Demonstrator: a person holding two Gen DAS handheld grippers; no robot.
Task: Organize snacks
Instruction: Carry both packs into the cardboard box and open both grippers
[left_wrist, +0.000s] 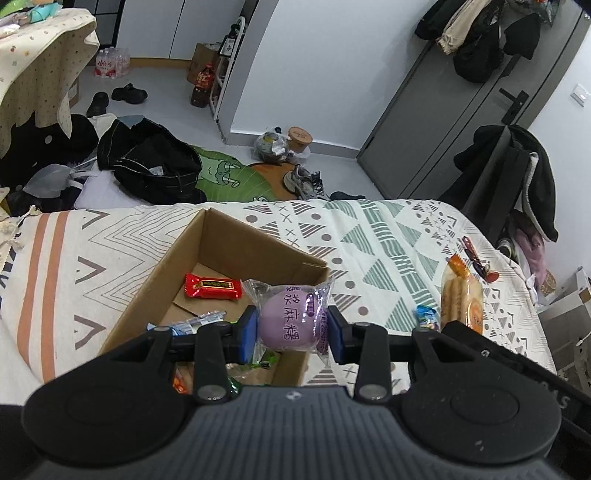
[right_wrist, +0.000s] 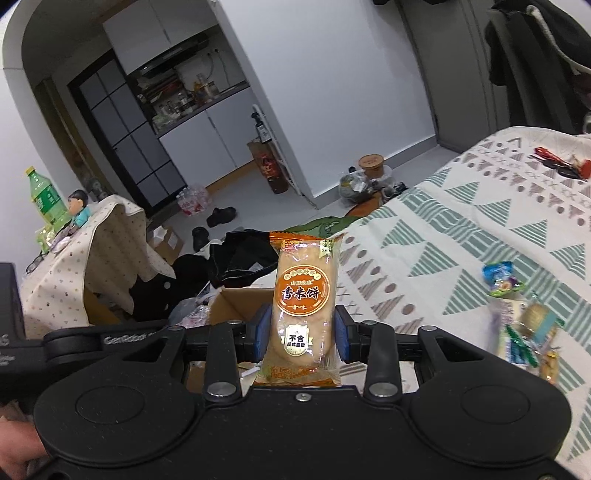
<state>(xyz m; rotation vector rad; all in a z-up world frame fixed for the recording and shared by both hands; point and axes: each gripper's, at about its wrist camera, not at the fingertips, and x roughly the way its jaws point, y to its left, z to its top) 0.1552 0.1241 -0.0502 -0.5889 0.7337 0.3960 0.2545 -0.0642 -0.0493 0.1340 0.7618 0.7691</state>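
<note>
Mochi first, from the left wrist: the left gripper (left_wrist: 291, 328) is clenched on a purple mochi ball (left_wrist: 287, 322) in a clear wrapper, one blue pad on each flank of the ball, the crimped ends flaring beyond the fingertips. It hangs over the near right corner of the cardboard box (left_wrist: 221, 243); beyond the fingertips on the box floor lies a red candy bar (left_wrist: 213, 288), and just outside the left finger a blue sachet (left_wrist: 192, 324). I judge the mochi light and soft, its film slick, so a gentle pinch across the widest part suits it better than the loose ends

Right wrist view: the right gripper (right_wrist: 302, 334) grasps a rice cracker packet (right_wrist: 303, 306) standing upright, pads on its two long edges at the lower half, the top rising well past the fingertips. Part of the box shows behind the left finger. Right of the fingers, more wrapped snacks (right_wrist: 524, 325) lie on the patterned bedspread (right_wrist: 443, 240). These crackers look light but brittle; squeezing harder could snap them, and holding the edges seems right
</note>
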